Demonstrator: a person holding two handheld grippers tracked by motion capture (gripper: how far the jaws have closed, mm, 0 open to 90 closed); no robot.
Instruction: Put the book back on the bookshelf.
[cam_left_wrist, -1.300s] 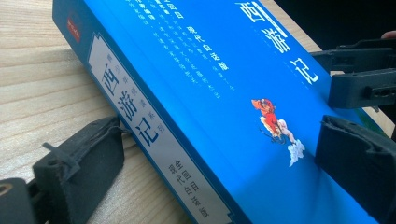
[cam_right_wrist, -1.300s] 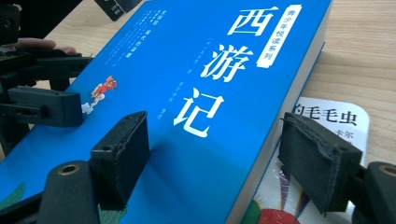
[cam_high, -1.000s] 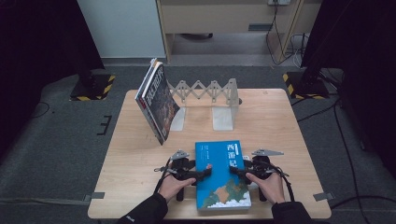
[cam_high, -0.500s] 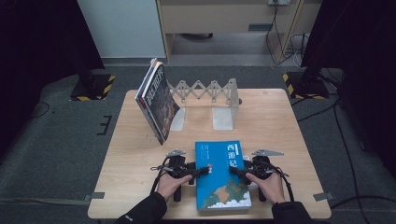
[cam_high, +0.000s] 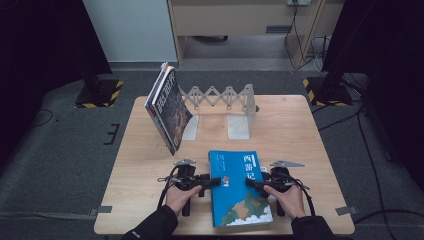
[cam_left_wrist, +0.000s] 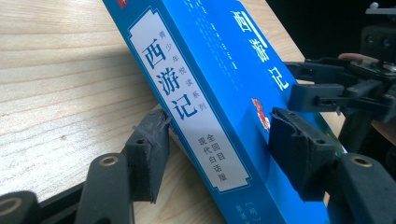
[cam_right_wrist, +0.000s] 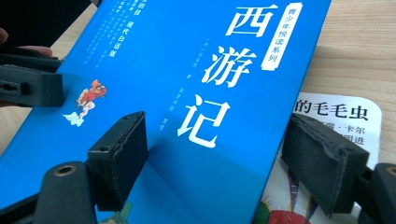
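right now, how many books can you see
3 for sure: a blue book flat at the table's near edge, a white book under it, a dark book leaning on the rack. A thinner one may lean behind it.

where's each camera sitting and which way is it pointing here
High view: above the person's side, looking forward and down on the table; both forearms and hands, left gripper, right gripper.
Left gripper view: on the left gripper, looking along its jaws, which have just been closing astride the blue book's spine edge.
Right gripper view: on the right gripper, facing the cover, jaws astride.
Shared: every view shows the blue book.
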